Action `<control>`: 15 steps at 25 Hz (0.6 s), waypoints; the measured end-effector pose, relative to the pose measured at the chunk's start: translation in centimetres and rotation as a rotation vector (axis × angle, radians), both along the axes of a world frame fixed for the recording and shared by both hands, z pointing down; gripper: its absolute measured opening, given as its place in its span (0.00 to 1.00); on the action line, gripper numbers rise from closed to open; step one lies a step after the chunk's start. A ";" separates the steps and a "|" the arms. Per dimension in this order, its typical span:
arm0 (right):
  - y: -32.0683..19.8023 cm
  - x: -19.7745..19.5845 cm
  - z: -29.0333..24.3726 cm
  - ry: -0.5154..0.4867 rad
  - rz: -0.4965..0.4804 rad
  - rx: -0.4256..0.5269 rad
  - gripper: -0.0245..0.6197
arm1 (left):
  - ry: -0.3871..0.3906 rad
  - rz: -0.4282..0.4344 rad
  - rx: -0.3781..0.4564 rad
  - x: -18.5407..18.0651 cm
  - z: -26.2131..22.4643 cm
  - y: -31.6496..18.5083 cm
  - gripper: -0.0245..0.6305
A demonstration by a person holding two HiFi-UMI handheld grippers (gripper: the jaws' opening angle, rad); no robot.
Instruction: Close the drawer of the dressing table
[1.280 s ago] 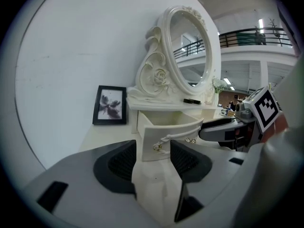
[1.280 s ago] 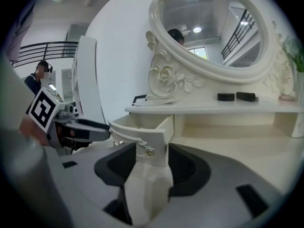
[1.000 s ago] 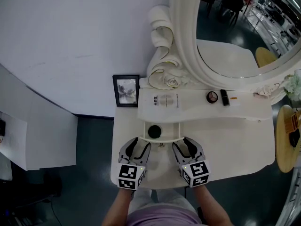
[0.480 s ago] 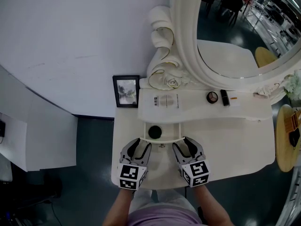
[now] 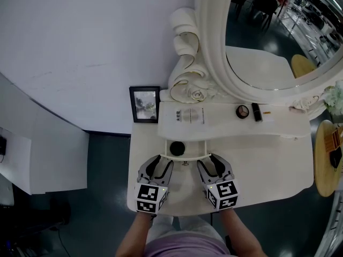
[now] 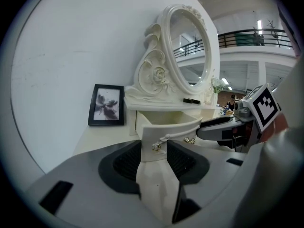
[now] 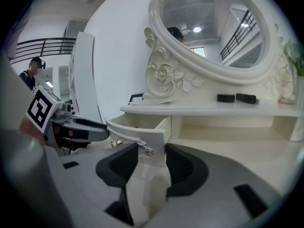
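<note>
The drawer of the dressing table stands partly pulled out, directly ahead of both grippers, its curved front spanning the space between them. The left gripper is at the left end of that front, jaws spread and clamping nothing; in the left gripper view the drawer fills the gap just past the left gripper tips. The right gripper mirrors it at the right end, jaws likewise parted and empty, the drawer corner framed at the right gripper tips. Whether either pair of tips touches the front cannot be told. A small gold knob shows on the front between the two grippers. A round black object lies inside the drawer, just beyond the left gripper. Farther ahead of the grippers rises the oval mirror; a picture frame stands ahead and left of the left gripper.
</note>
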State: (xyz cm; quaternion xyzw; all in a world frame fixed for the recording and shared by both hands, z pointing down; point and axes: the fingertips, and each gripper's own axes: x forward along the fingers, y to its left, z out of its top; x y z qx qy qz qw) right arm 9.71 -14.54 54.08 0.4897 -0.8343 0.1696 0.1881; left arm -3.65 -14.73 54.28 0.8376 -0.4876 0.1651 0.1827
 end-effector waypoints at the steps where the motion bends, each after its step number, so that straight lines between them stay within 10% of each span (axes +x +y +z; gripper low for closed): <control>1: -0.1 0.0 0.0 -0.002 0.000 0.001 0.33 | -0.001 0.000 0.001 0.0 0.0 -0.1 0.30; 15: -1.6 0.1 0.2 -0.011 0.007 0.011 0.33 | 0.001 -0.015 0.000 0.0 0.1 -1.7 0.30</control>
